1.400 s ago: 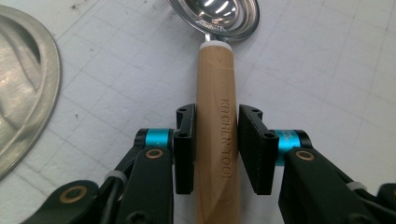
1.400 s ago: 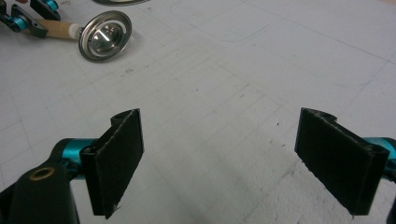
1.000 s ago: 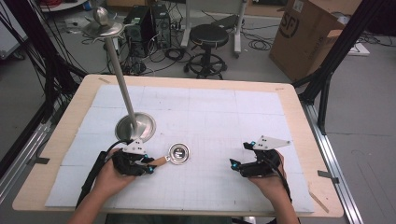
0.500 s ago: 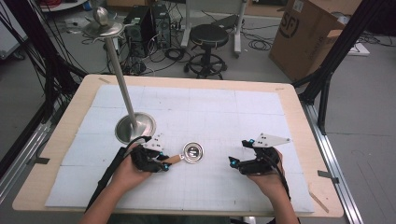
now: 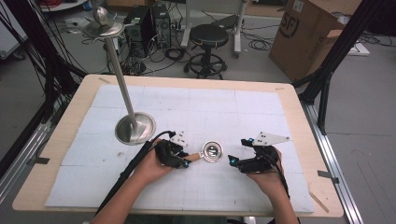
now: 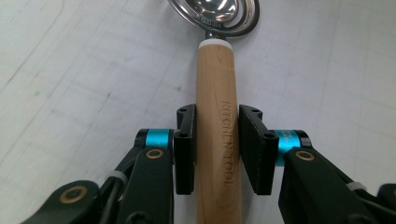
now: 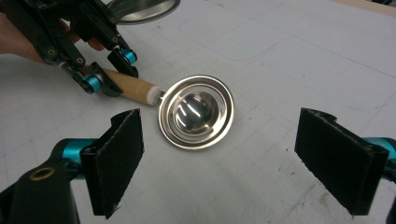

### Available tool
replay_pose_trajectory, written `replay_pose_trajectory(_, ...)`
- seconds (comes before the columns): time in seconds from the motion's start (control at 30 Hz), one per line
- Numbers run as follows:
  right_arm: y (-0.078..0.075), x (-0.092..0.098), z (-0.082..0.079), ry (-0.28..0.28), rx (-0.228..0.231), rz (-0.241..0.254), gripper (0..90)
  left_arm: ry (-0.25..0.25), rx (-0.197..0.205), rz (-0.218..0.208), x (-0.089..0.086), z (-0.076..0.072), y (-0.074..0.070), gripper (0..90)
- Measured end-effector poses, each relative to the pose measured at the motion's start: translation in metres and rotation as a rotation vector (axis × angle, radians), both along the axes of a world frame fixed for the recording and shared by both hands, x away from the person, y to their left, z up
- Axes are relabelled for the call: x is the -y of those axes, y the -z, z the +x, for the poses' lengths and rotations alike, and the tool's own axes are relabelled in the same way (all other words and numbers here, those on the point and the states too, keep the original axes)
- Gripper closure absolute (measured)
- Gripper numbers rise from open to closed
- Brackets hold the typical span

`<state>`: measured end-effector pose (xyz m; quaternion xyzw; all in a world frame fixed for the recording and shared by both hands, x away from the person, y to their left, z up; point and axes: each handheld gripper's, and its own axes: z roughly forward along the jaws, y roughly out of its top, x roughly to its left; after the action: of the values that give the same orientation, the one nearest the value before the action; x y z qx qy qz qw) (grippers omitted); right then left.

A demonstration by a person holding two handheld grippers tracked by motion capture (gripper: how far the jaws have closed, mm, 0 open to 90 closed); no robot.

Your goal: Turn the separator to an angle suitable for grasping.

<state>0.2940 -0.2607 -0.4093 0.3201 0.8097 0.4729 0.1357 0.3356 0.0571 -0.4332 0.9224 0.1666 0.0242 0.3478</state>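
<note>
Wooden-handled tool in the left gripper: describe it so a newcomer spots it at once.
On the white mat, look near the front edge, right of the tall steel stand. Between the two grippers lies the tool: a round shiny steel bowl with a stepped rim on a short wooden handle stamped KITCHEN TOOL.

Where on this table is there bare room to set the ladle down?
The far right of the mat, beyond the right gripper, is bare, as is the near edge between the forearms. It is crowded around the ladle, left gripper and stand base.
</note>
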Motion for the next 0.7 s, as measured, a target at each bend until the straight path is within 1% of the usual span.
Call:
replay_pose_trajectory(0.03, 0.0, 0.0, 0.0, -0.002, 0.002, 0.0, 14.4, 0.01, -0.011, -0.004, 0.007, 0.002, -0.001, 68.6)
replay_pose_trajectory(0.07, 0.0, 0.0, -0.001, 0.0, -0.001, -0.002, 14.4, 0.018, -0.016, -0.007, 0.011, 0.003, -0.001, 68.8)
replay_pose_trajectory(0.1, 0.0, 0.0, -0.001, 0.0, -0.002, 0.0, 14.4, 0.018, -0.016, -0.007, 0.011, 0.003, -0.001, 68.8)
replay_pose_trajectory(0.13, 0.0, 0.001, -0.001, 0.0, -0.002, 0.003, 14.4, 0.026, -0.015, -0.007, 0.014, 0.003, -0.001, 68.8)
replay_pose_trajectory(0.2, -0.001, 0.001, -0.001, 0.003, -0.003, 0.0, 14.4, 0.035, -0.015, -0.021, 0.024, 0.005, 0.0, 68.7)
replay_pose_trajectory(0.3, 0.0, 0.002, -0.001, 0.006, 0.0, 0.001, 14.4, 0.037, -0.015, -0.023, 0.028, 0.005, 0.001, 68.6)
replay_pose_trajectory(0.37, -0.001, 0.002, -0.002, 0.005, -0.002, 0.001, 14.4, 0.036, -0.007, -0.029, 0.029, 0.005, 0.001, 68.1)
replay_pose_trajectory(0.4, -0.001, 0.002, -0.002, 0.005, -0.003, -0.001, 14.4, 0.028, -0.002, -0.037, 0.029, 0.005, 0.001, 66.3)
replay_pose_trajectory(0.43, -0.001, 0.002, -0.003, 0.004, -0.005, -0.002, 14.4, 0.019, 0.005, -0.048, 0.026, 0.004, -0.002, 57.2)
replay_pose_trajectory(0.47, -0.001, 0.002, -0.003, 0.004, -0.005, -0.002, 14.4, 0.019, 0.005, -0.048, 0.026, 0.004, -0.002, 56.9)
replay_pose_trajectory(0.5, -0.001, 0.002, -0.003, 0.004, -0.003, -0.002, 14.4, 0.027, 0.006, -0.045, 0.024, 0.004, -0.005, 56.9)
replay_pose_trajectory(0.53, -0.001, 0.002, -0.003, 0.006, -0.006, -0.001, 14.4, 0.023, 0.006, -0.047, 0.021, 0.004, -0.007, 56.0)
replay_pose_trajectory(0.6, -0.001, 0.003, -0.003, 0.007, -0.005, 0.002, 14.4, 0.016, 0.007, -0.073, 0.014, 0.002, -0.013, 52.2)
replay_pose_trajectory(0.67, -0.001, 0.003, -0.004, 0.005, -0.007, 0.001, 14.4, 0.0, 0.026, -0.102, 0.004, -0.002, -0.018, 47.0)
replay_pose_trajectory(0.7, -0.001, 0.003, -0.004, 0.005, -0.007, 0.001, 14.4, -0.009, 0.034, -0.113, -0.002, -0.004, -0.021, 47.0)
